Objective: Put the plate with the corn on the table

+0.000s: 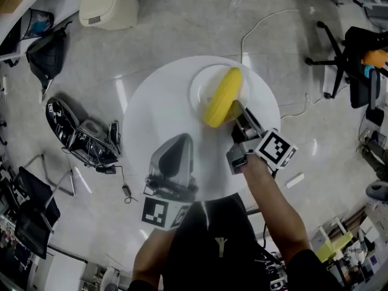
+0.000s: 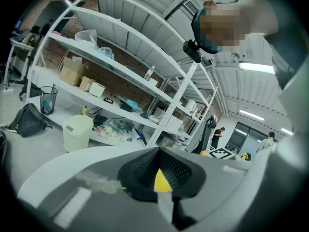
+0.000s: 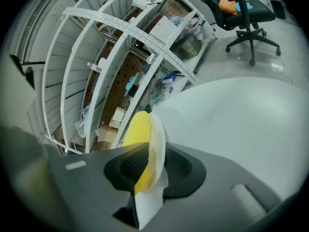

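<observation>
A yellow corn cob (image 1: 222,96) lies on a white plate (image 1: 203,86), which rests flat on the round white table (image 1: 157,114) toward its far right side. My right gripper (image 1: 237,111) reaches the plate's near edge. In the right gripper view the plate rim (image 3: 158,139) and the corn (image 3: 135,129) stand between the jaws, with dark gaps on both sides, so the right gripper (image 3: 149,166) is open around them. My left gripper (image 1: 179,141) hovers over the table's near left part, shut and empty. In its own view only a yellow sliver of corn (image 2: 162,181) shows past the jaws.
On the floor lie a cream bin (image 1: 108,5), a black backpack (image 1: 48,53), black gear (image 1: 79,132) and a white cable (image 1: 260,26). An office chair (image 1: 345,59) stands at the right. White shelves (image 2: 120,81) with boxes run behind the table.
</observation>
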The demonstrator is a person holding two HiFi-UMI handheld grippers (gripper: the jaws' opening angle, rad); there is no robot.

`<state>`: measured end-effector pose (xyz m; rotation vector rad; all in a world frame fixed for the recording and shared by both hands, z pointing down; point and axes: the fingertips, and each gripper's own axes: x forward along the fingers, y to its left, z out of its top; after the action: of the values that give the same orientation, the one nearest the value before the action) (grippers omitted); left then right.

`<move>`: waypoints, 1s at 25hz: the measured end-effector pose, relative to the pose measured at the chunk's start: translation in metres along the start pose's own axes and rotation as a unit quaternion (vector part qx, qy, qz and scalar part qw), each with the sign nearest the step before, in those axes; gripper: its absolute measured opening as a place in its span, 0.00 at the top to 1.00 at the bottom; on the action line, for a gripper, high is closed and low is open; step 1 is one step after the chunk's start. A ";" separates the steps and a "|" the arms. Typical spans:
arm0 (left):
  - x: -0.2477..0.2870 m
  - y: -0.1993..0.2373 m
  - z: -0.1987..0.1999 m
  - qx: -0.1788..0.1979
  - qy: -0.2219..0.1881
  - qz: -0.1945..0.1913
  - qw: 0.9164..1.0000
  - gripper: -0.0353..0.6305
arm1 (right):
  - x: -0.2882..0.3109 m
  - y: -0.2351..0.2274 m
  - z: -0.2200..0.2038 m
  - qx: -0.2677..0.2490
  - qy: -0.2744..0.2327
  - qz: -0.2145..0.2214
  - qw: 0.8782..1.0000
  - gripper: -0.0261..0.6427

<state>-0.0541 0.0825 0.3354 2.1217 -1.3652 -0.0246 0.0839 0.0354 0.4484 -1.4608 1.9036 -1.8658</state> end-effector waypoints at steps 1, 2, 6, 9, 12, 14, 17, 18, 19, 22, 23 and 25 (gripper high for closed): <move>-0.001 0.000 0.000 0.000 0.001 0.000 1.000 0.94 | 0.000 0.000 0.000 -0.001 0.000 0.000 1.000 0.82; -0.001 0.001 0.000 -0.001 0.001 0.000 1.000 0.94 | 0.000 0.000 0.000 -0.001 0.000 -0.002 1.000 0.82; -0.002 0.003 -0.001 0.000 0.000 0.001 1.000 0.94 | 0.000 0.001 0.000 -0.014 -0.002 -0.003 1.000 0.81; -0.002 0.003 -0.003 -0.002 0.000 0.002 1.000 0.94 | -0.004 -0.001 0.000 -0.049 0.004 -0.021 0.999 0.79; -0.001 0.002 -0.004 -0.003 0.000 0.003 1.000 0.94 | -0.005 -0.002 -0.001 -0.067 0.010 -0.032 0.997 0.78; -0.002 0.002 -0.005 -0.004 0.000 0.003 1.000 0.94 | -0.006 -0.003 -0.001 -0.080 0.011 -0.038 0.996 0.77; -0.002 0.001 -0.007 -0.004 0.002 0.003 1.000 0.94 | -0.009 -0.005 0.000 -0.105 0.013 -0.050 0.993 0.75; -0.001 0.001 -0.007 -0.004 0.003 0.003 1.000 0.94 | -0.009 -0.005 0.001 -0.110 0.014 -0.050 0.993 0.74; -0.001 0.001 -0.008 -0.003 0.003 0.003 1.000 0.94 | -0.010 -0.004 0.001 -0.114 0.015 -0.050 0.992 0.74; -0.001 0.001 -0.009 -0.003 0.004 0.004 1.000 0.94 | -0.012 -0.004 0.002 -0.119 0.014 -0.055 0.991 0.73; -0.001 0.001 -0.009 -0.003 0.004 0.004 1.000 0.94 | -0.012 -0.005 0.002 -0.120 0.014 -0.054 0.991 0.73; -0.001 0.002 -0.010 -0.004 0.003 0.005 1.000 0.94 | -0.013 -0.007 0.003 -0.120 0.014 -0.051 0.991 0.72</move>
<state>-0.0527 0.0874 0.3439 2.1068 -1.3691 -0.0203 0.0962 0.0433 0.4468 -1.6375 2.1697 -1.7561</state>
